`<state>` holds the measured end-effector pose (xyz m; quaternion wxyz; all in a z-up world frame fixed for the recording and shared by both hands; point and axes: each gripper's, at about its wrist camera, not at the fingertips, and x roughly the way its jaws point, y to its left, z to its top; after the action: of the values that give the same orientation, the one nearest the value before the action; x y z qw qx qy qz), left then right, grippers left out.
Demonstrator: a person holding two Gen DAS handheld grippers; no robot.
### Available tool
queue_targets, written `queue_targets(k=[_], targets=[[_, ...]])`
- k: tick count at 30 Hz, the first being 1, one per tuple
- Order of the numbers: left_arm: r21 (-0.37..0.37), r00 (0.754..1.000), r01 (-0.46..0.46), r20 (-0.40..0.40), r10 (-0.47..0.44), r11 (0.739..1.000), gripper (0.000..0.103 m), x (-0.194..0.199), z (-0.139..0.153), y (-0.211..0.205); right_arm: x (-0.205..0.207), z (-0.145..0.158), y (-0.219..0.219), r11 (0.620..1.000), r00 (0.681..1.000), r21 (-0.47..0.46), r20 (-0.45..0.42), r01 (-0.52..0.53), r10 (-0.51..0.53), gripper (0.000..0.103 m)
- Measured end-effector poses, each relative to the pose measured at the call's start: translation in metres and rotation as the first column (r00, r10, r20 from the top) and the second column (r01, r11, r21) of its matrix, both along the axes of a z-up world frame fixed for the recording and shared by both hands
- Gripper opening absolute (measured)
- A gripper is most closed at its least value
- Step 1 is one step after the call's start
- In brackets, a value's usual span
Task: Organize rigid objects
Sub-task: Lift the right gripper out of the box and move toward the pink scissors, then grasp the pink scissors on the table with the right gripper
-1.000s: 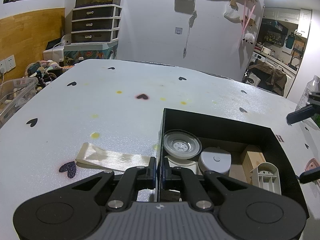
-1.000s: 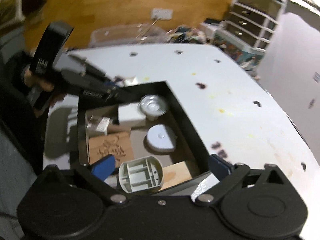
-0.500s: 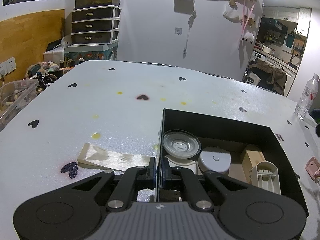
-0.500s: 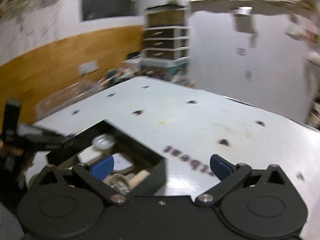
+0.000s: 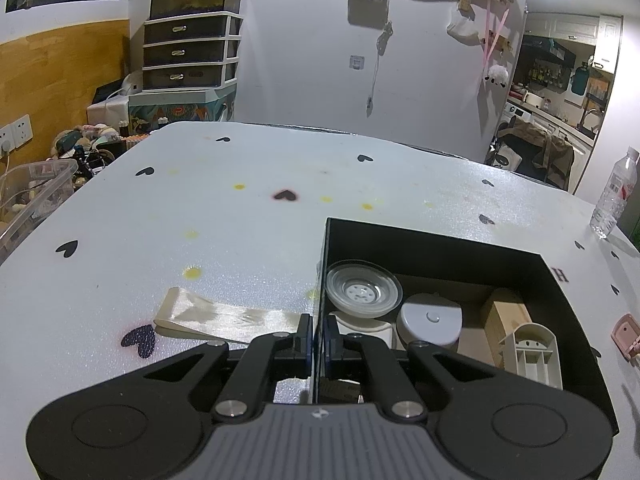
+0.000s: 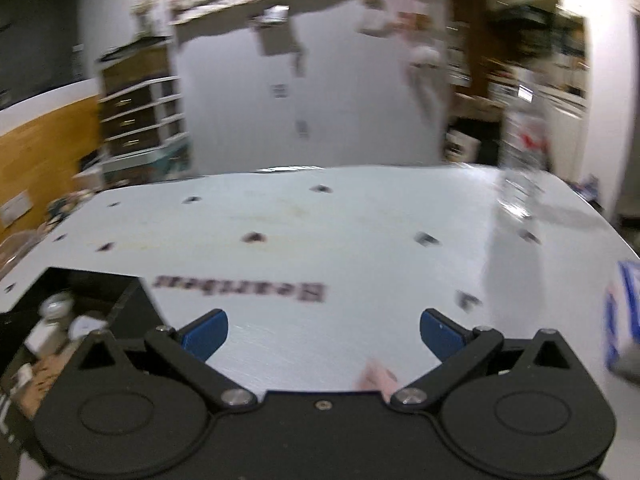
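A black box [image 5: 440, 240] sits on the white table and holds a clear round lid [image 5: 363, 290], a white round disc [image 5: 431, 319], a wooden block [image 5: 505, 318] and a grey slotted holder [image 5: 534, 354]. My left gripper [image 5: 317, 334] is shut on the box's left wall, near its front corner. My right gripper [image 6: 322, 332] is open and empty above the bare table, right of the box [image 6: 80, 312]. A small pink object [image 5: 626, 334] lies right of the box; it also shows blurred in the right wrist view [image 6: 376, 378] just below the right gripper.
A cream ribbon strip [image 5: 224, 316] lies left of the box. A clear water bottle [image 5: 614, 200] stands at the table's far right edge. A blue and white packet [image 6: 624, 316] lies at the right edge. A clear storage bin [image 5: 28, 200] stands off the table's left side.
My right gripper has swung away from over the box to the right, over the bare table, staying open. My left gripper has stayed shut on the box wall.
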<state>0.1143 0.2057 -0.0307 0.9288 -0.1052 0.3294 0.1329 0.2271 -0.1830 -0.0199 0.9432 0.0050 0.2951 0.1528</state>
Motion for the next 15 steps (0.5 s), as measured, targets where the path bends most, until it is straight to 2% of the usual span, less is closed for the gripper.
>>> queue_targets(k=[4, 9, 12, 15], targets=[[-0.001, 1.0, 0.0, 0.0, 0.0, 1.0, 0.005, 0.0, 0.0, 0.0, -0.003, -0.018, -0.01, 0.988, 0.989, -0.066, -0.04, 0.137, -0.14, 0.103], [-0.001, 1.0, -0.001, 0.0, 0.001, 1.0, 0.005, 0.0, 0.0, 0.0, -0.01, -0.037, -0.018, 0.982, 0.979, -0.071, -0.092, 0.176, -0.182, 0.103], [0.0, 1.0, 0.0, 0.0, 0.0, 1.0, 0.005, 0.0, 0.0, 0.0, -0.014, -0.043, -0.016, 0.977, 0.977, -0.098, -0.081, 0.187, -0.195, 0.102], [0.0, 1.0, 0.0, -0.001, 0.0, 1.0, 0.005, 0.0, 0.0, 0.0, -0.015, -0.041, -0.011, 0.964, 0.977, -0.167, -0.016, 0.207, -0.212, 0.086]])
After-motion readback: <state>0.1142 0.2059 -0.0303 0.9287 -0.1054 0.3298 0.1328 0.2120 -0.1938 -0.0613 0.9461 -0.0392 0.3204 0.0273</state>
